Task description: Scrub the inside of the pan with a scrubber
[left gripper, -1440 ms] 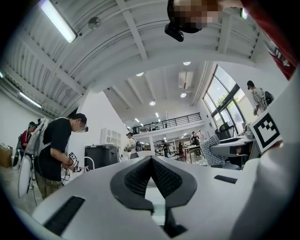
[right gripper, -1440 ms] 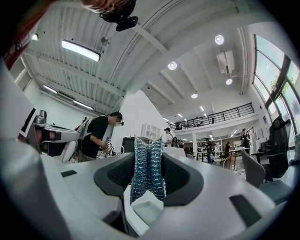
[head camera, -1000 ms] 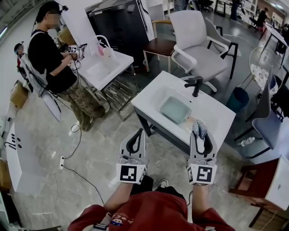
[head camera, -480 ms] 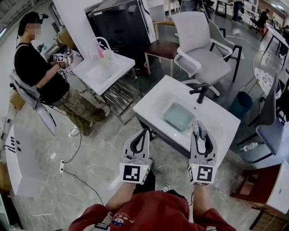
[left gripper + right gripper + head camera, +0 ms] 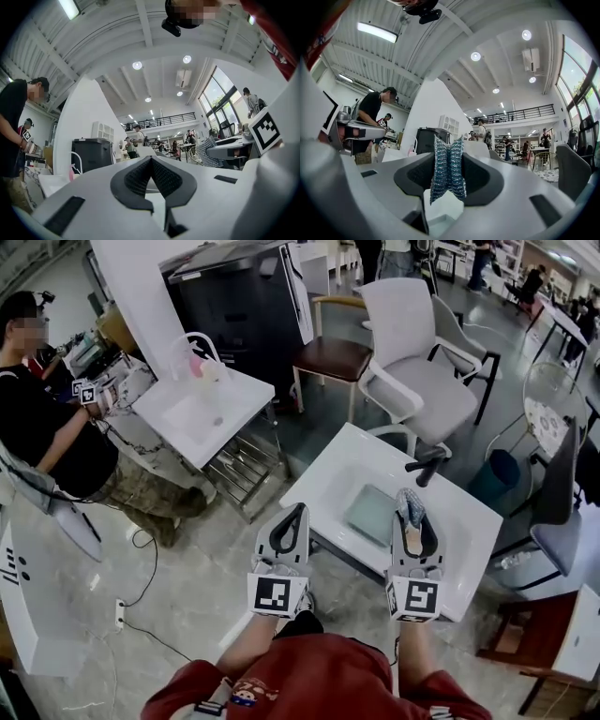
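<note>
A grey-green rectangular pan [image 5: 367, 512] lies in the basin of a white sink stand [image 5: 333, 465], below a black tap [image 5: 427, 465]. My right gripper [image 5: 409, 497] hangs over the pan's right edge, shut on a blue-silver mesh scrubber [image 5: 411, 509]. In the right gripper view the scrubber [image 5: 447, 171] stands pinched upright between the jaws of that gripper [image 5: 448, 151]. My left gripper [image 5: 297, 510] is held over the stand's front left edge, left of the pan. In the left gripper view that gripper [image 5: 151, 160] has its jaws together with nothing between them.
A second white sink stand [image 5: 202, 409] is at the left, with a seated person [image 5: 42, 442] beside it. Behind stand a black cabinet [image 5: 239, 306], a brown chair [image 5: 333, 357] and a white office chair [image 5: 422, 362]. A blue bin [image 5: 494, 470] is at the right.
The sink stand has come closer under both grippers. The right gripper with the scrubber now overlaps the pan's edge. The seated person has slid toward the left border.
</note>
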The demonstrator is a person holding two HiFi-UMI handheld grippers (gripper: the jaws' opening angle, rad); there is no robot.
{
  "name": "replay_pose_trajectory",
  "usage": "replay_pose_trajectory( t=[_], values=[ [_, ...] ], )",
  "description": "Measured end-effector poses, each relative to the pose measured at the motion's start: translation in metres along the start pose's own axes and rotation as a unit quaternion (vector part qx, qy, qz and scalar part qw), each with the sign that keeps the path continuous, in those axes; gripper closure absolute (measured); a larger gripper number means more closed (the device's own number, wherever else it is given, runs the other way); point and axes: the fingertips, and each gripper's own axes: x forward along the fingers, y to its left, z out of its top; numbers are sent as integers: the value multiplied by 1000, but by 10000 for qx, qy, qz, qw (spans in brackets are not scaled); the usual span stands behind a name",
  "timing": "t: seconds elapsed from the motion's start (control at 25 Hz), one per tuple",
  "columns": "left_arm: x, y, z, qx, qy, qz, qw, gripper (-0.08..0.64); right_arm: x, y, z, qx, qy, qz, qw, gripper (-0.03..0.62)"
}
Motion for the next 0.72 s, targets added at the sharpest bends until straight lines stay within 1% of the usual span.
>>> replay_pose_trajectory(
  t=[0.2,0.32,0.44,0.56,0.72],
  values=[
    [33,51,-3,-27,-82,-184,9998,552,51,24,7,-147,3,-132,9998,410],
    [52,75,-9,-94,-88,-309,9994,552,75,36,0,-214,138,-194,9995,410],
    [70,96,-21,-159,-41,-479,9987,552,93,47,-8,-235,251,-344,9988,410],
    [89,104,-28,-210,-67,-667,9975,552,103,48,-11,-281,318,-531,9977,410],
    [111,101,-33,-324,-81,-892,9955,552,108,37,-18,-380,487,-749,9953,410]
  ],
)
